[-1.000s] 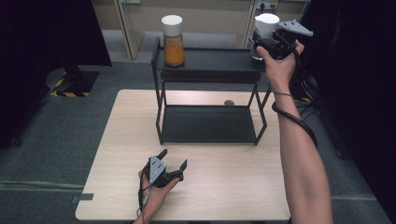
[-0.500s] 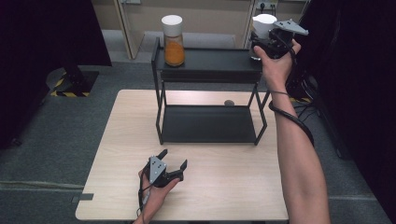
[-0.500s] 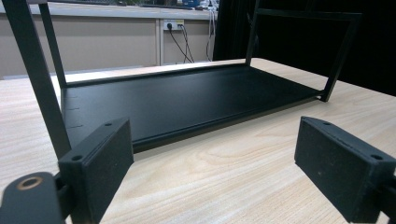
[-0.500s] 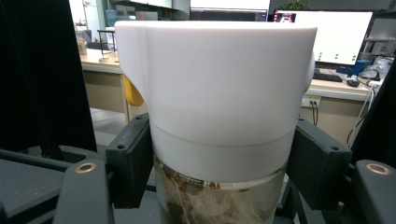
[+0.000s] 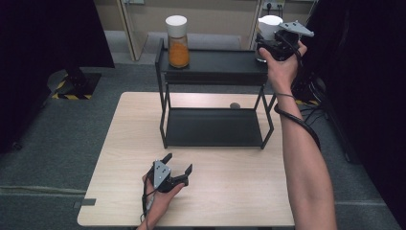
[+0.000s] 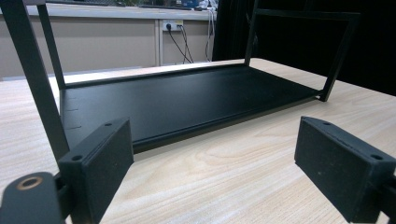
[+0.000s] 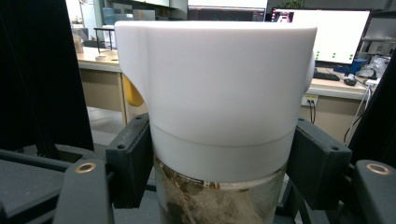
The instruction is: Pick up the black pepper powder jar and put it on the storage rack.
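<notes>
Jar (image 7: 219, 186), far right of the shelf (image 5: 215, 67): glass, likely slippery; your right gripper (image 7: 219, 163) pinched it under the lid (image 7: 215, 79); left gripper (image 5: 174, 173) sat spread.

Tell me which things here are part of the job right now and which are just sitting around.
In play:
right gripper, jaws on either side of the white-lidded jar
black shelf rack under the jar

Idle:
orange-filled jar on the top shelf
small dark object on the table
left gripper, open

Office-lab: desks, monitor (image 7: 322, 35).
</notes>
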`<state>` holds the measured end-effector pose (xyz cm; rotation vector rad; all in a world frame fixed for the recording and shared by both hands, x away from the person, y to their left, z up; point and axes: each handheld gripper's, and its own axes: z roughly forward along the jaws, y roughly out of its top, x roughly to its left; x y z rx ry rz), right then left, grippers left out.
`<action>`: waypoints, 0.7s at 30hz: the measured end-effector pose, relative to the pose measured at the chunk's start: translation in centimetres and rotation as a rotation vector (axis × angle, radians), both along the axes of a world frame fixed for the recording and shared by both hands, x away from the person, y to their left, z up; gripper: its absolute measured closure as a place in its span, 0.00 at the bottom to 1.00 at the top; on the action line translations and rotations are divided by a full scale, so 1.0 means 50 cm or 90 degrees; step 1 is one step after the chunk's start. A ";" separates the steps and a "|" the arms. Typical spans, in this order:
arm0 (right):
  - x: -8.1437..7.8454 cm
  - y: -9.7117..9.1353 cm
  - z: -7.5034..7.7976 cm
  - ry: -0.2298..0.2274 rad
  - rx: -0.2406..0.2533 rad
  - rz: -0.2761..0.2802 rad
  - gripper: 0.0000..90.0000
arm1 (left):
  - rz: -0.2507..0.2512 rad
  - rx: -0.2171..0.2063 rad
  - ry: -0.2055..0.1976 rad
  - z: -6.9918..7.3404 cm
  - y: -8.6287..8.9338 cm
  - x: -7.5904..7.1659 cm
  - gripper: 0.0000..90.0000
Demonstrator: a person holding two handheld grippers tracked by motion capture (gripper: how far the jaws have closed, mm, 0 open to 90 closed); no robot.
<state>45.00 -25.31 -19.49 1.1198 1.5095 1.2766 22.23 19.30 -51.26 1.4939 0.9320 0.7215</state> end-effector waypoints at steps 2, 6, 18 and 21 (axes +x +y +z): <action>-0.001 0.001 -0.002 -0.002 0.000 -0.001 0.34 | 0.000 0.000 0.000 0.000 0.000 0.000 0.12; -0.001 0.000 -0.004 -0.003 0.004 -0.001 0.34 | -0.001 0.003 -0.001 0.000 0.000 0.000 0.12; -0.025 -0.022 -0.023 -0.020 0.020 0.033 0.13 | -0.001 0.002 -0.001 0.000 -0.001 0.000 0.12; -0.042 -0.027 -0.021 -0.026 0.017 0.048 0.10 | -0.001 0.006 -0.003 0.000 -0.002 -0.001 0.12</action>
